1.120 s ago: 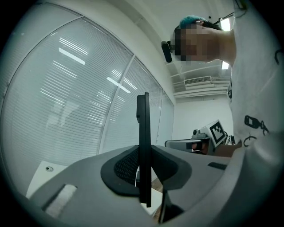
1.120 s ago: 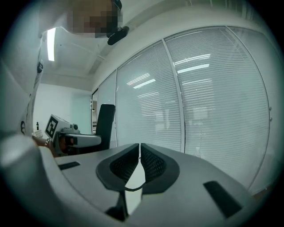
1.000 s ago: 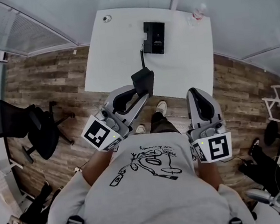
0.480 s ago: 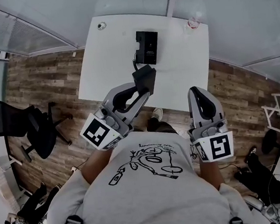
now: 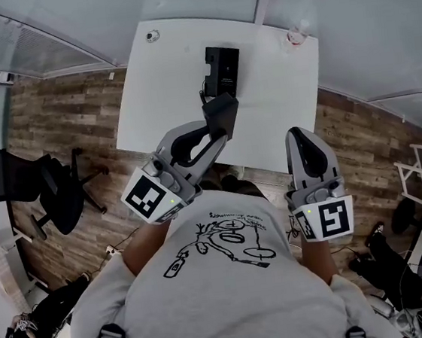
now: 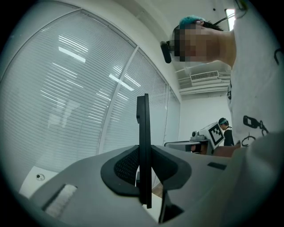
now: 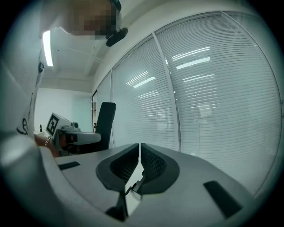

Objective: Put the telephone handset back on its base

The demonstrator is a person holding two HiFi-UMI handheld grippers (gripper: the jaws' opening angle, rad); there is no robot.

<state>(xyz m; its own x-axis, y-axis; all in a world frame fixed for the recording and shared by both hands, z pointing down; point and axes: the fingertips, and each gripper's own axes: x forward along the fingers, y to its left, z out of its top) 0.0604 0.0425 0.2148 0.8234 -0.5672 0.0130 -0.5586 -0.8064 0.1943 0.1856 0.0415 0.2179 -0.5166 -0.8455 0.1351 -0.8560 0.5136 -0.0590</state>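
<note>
Handset (image 6: 142,119) between left tongs (image 6: 143,153)

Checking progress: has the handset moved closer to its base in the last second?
Yes. Held in the left claw, the handset has moved in over the table, toward the base; their gap has shrunk.

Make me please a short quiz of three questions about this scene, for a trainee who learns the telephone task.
1. True or false: the handset is off its base, which stands on the white table.
2. What does the left gripper hold? A) a cup B) the handset C) nothing
3. Fill in: the right gripper has its jaws ____, with nothing between them.
Key: 1 true; 2 B; 3 shut.
</note>
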